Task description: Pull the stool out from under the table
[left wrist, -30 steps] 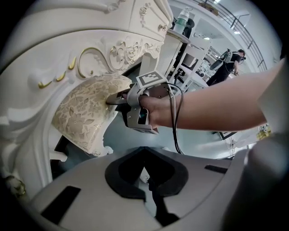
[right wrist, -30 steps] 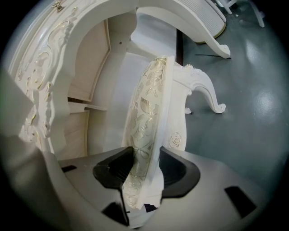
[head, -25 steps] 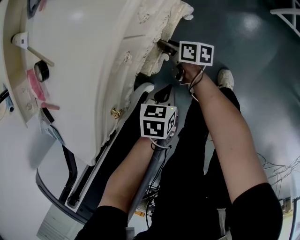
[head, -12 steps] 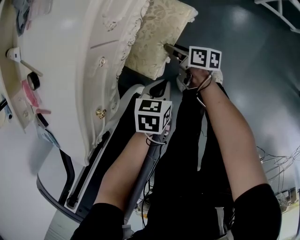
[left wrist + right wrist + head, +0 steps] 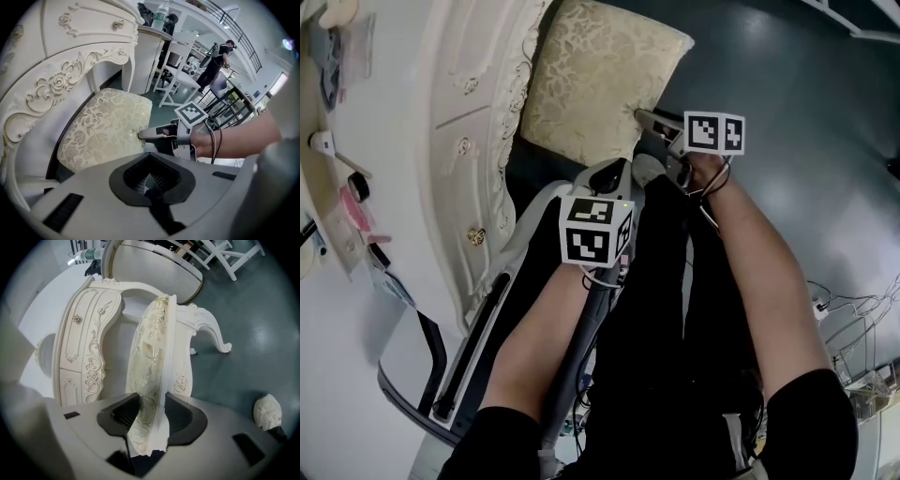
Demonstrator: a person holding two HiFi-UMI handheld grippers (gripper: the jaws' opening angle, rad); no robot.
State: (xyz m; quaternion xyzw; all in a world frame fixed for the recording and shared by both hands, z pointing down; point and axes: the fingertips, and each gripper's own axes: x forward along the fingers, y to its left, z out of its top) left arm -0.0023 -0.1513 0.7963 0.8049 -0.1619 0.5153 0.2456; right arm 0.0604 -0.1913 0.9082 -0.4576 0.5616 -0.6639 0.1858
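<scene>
Stool (image 5: 600, 80) edge clamped by right gripper (image 5: 641, 114) fingers.

Tally: one stool (image 5: 600, 80), one tabletop (image 5: 394, 94), two hand-held grippers.
Right hand-held gripper (image 5: 647, 117) clamps the stool's edge, the left hand-held gripper (image 5: 149, 177) has its jaws together alongside, and the tabletop lies beyond the stool.

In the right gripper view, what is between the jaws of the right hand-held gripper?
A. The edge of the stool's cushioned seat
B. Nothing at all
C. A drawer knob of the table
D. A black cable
A: the right gripper view shows the right hand-held gripper closed on the edge of the stool's cushioned seat, with one jaw on each side of it.
</scene>
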